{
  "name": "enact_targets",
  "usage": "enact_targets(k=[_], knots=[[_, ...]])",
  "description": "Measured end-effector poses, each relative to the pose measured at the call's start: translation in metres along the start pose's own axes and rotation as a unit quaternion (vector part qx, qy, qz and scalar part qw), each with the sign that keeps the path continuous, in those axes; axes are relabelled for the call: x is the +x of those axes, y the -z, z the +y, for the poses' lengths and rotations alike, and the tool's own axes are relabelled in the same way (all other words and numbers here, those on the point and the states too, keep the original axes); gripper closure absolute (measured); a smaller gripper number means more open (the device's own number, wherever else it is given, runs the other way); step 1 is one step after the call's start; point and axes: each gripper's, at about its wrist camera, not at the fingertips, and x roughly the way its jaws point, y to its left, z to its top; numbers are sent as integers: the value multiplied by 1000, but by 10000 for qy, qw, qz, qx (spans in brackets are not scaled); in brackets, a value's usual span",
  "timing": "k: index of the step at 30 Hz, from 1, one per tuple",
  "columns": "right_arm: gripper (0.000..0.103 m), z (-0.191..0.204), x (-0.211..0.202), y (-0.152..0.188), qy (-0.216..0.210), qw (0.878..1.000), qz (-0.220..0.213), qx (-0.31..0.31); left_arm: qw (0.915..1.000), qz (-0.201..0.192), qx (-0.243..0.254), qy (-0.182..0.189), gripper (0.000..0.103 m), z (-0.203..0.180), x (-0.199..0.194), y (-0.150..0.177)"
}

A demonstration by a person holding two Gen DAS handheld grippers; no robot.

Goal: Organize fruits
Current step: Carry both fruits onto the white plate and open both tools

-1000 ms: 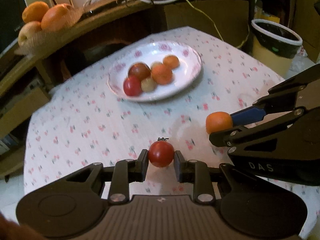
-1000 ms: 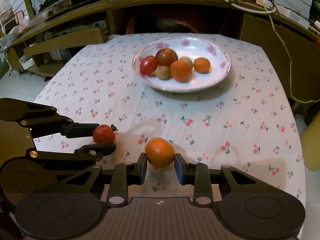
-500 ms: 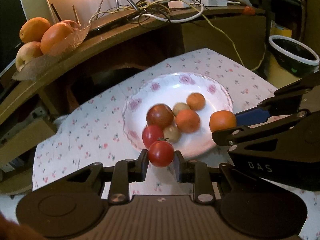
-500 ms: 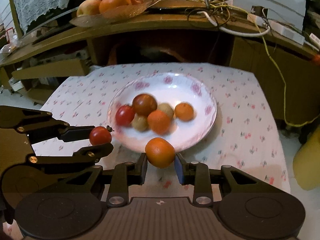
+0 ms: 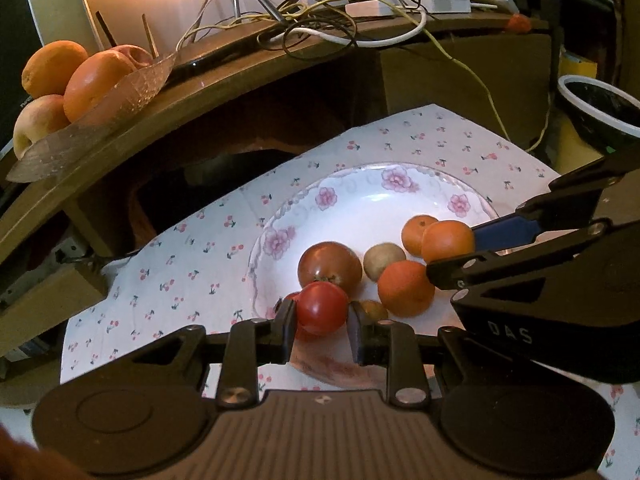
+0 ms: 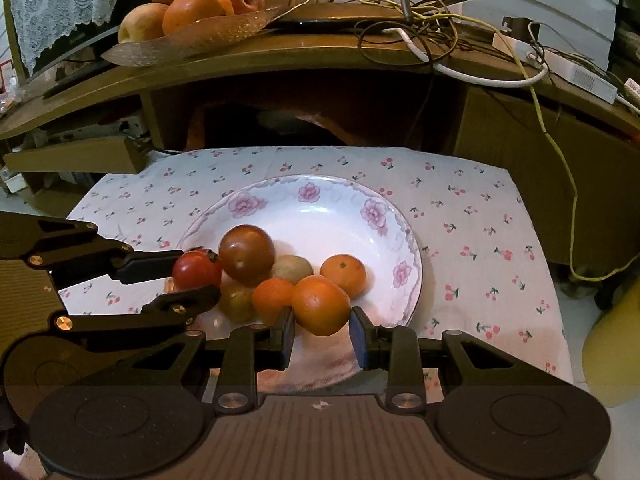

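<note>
Plate (image 6: 400, 216), white with pink flowers, on a cherry-print cloth (image 6: 472, 216) over the table: already holds a dark tomato (image 6: 247, 254), two small oranges (image 6: 343, 274), two small brownish fruits (image 6: 294, 268), and what looks like a further red fruit mostly hidden behind the left jaws. Two pieces not yet set down, both hanging over the plate's near part. Tomato (image 5: 322, 307), red with a green stem: clamped between the jaws of the left gripper (image 5: 322, 320), above the plate's left side, beside the dark tomato. Orange (image 6: 320, 305): clamped between the jaws of the right gripper (image 6: 322, 330), above the near middle, in front of the oranges. Both grippers point forward and downward at the plate, side by side, close together. No loose fruit shows on the cloth. Judged remaining: lowering and releasing these two pieces. A separate glass dish of larger fruit (image 6: 188, 0) stands on the shelf behind; whether it belongs to the task cannot be told.
</note>
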Motion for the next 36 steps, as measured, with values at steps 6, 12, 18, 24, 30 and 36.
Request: enact_targets(k=[6, 12, 18, 24, 30, 36], knots=[[69, -4, 7, -6, 19, 10000, -70, -10, 9999, -69, 6, -73, 71, 1, 5, -4], [67, -6, 10, -10, -11, 9999, -119, 26, 9999, -85, -45, -102, 71, 3, 7, -7], [67, -8, 14, -12, -2, 9999, -120, 99, 9998, -101, -35, -140, 70, 4, 9, -8], [67, -9, 15, -12, 12, 9998, -124, 150, 9998, -107, -31, -153, 69, 3, 9, -8], [63, -12, 16, -12, 41, 9997, -119, 219, 9998, -108, -110, -100, 68, 6, 9, -9], [61, -14, 13, -12, 40, 9995, -159, 267, 9996, -107, -243, -29, 62, 12, 8, -10]])
